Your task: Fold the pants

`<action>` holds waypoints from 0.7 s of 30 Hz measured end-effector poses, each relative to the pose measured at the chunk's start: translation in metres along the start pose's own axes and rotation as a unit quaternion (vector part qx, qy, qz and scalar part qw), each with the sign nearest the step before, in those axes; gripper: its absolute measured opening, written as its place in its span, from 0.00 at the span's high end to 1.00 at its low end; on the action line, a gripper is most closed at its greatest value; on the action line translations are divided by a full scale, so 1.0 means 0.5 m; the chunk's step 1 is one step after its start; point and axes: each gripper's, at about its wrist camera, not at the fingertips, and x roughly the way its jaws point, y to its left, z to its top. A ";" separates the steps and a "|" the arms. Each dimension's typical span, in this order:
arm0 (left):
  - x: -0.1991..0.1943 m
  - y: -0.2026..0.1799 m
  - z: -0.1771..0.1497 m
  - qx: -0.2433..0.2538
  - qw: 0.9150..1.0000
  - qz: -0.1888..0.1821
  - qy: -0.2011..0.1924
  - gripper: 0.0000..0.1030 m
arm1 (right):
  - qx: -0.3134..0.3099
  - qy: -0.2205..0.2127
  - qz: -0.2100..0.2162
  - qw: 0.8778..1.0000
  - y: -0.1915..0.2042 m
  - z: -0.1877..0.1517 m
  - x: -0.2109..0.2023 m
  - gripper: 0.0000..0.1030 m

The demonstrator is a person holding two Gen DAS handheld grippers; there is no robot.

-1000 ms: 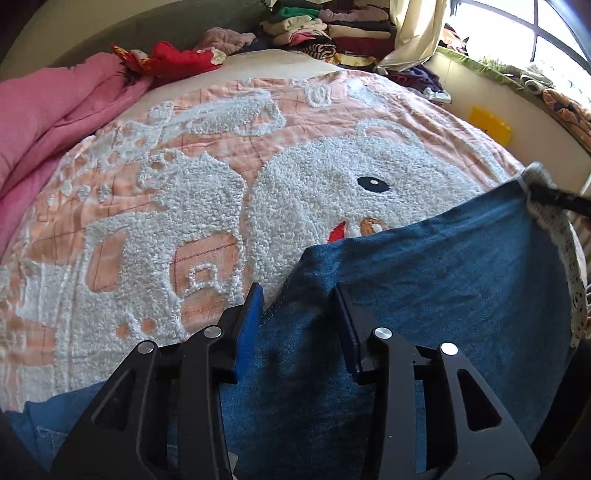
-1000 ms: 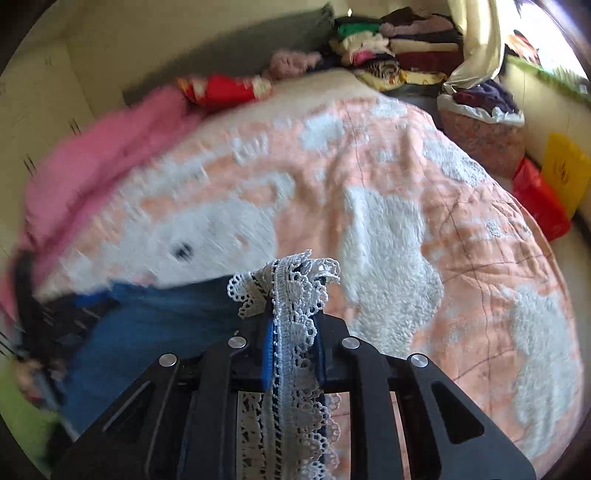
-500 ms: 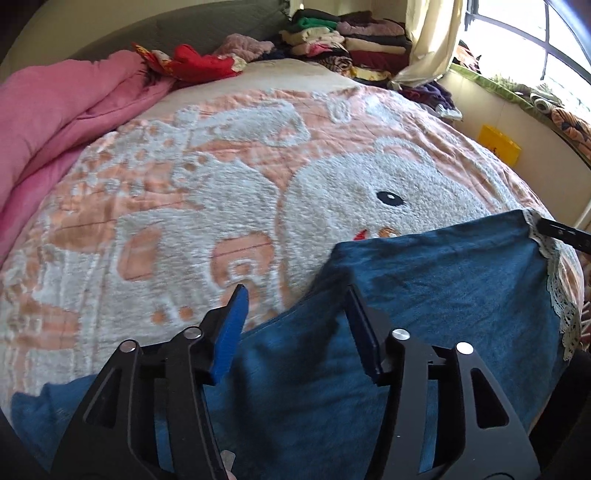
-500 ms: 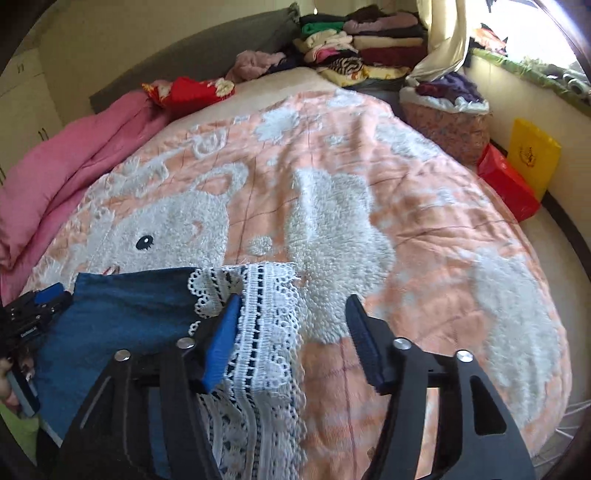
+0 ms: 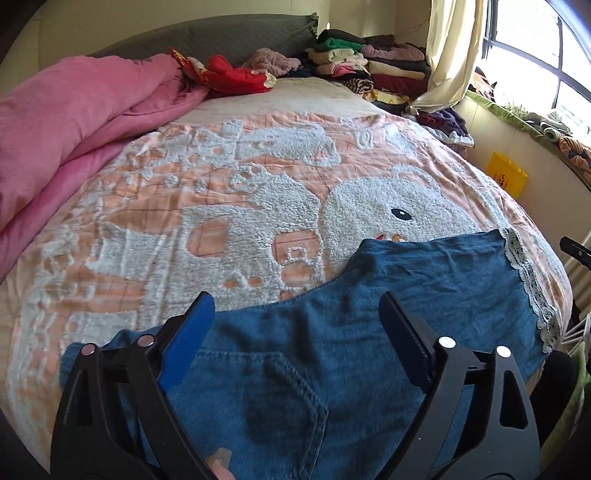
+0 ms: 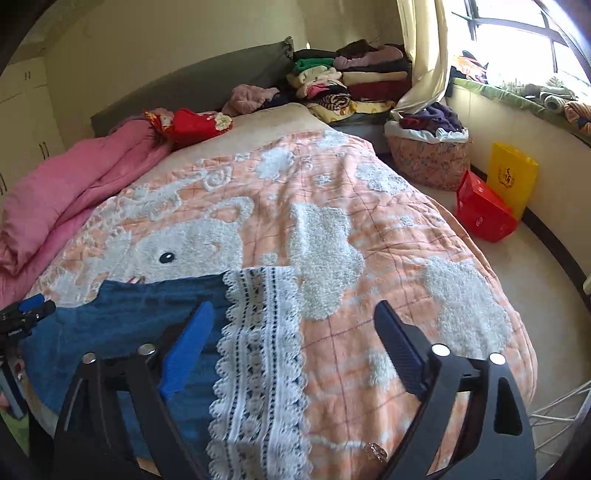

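The pants (image 5: 424, 295), blue denim with a white lace hem (image 6: 258, 350), lie flat on the near edge of the blanket (image 5: 221, 206), hem to the right. The left gripper (image 5: 295, 332) hangs over the pocket end, fingers spread wide, holding nothing. The right gripper (image 6: 291, 339) hangs over the lace hem, also spread wide and empty. A pink quilt (image 5: 74, 118) lies far left.

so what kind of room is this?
Almost certainly a home bedroom: a bed under an orange bear-pattern blanket, a pink quilt bunched along one side, and folded clothes stacks beside a curtained window.
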 end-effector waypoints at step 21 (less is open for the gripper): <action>0.008 0.068 -0.120 -0.010 0.995 0.068 0.073 0.13 | -0.106 0.126 0.078 0.983 0.156 -0.144 0.022 0.11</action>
